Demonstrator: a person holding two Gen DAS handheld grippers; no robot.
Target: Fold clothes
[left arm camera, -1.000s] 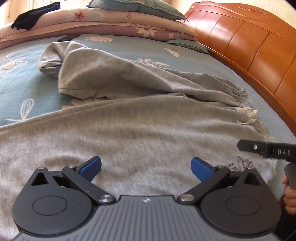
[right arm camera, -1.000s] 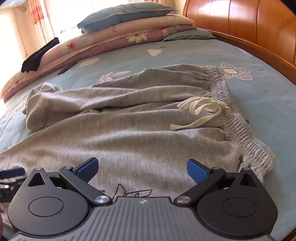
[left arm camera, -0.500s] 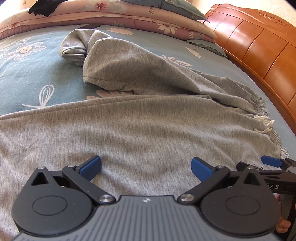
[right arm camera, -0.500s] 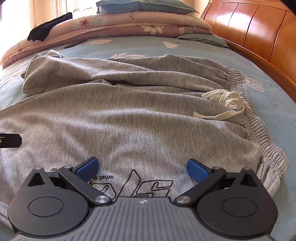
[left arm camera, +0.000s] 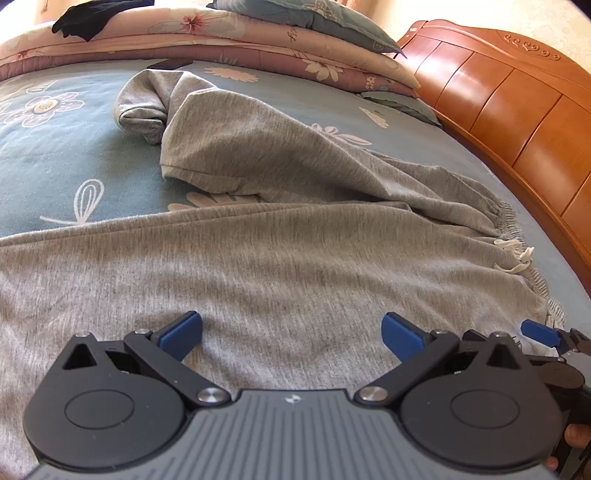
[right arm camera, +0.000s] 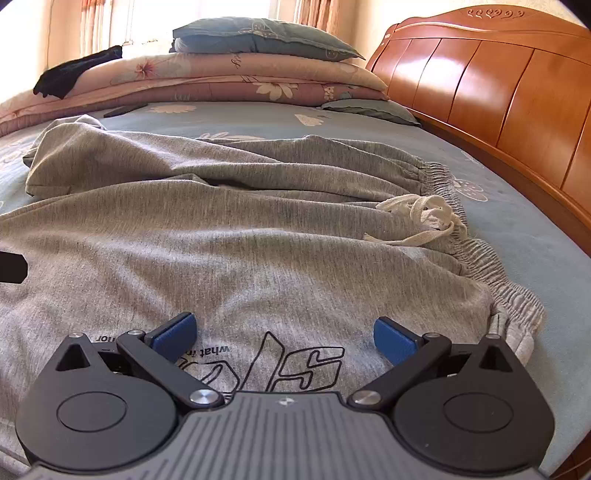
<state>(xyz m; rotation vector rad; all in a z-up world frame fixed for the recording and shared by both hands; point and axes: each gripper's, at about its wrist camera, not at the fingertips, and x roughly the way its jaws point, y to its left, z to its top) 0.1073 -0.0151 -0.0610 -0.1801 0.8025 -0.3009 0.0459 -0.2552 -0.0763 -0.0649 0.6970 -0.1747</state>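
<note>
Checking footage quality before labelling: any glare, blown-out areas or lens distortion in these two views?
Right wrist view: the window is blown out and the headboard shows sunlit glare. Left wrist view: fisheye bends the headboard and darkens the corners; the grey trousers stay evenly lit.

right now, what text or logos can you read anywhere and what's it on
"what" on the grey trousers, printed upside down by the outline logo.
Logo: big outline letters, partly hidden, not readable.
More small print under the right gripper: cut off.
Nothing else legible.
</note>
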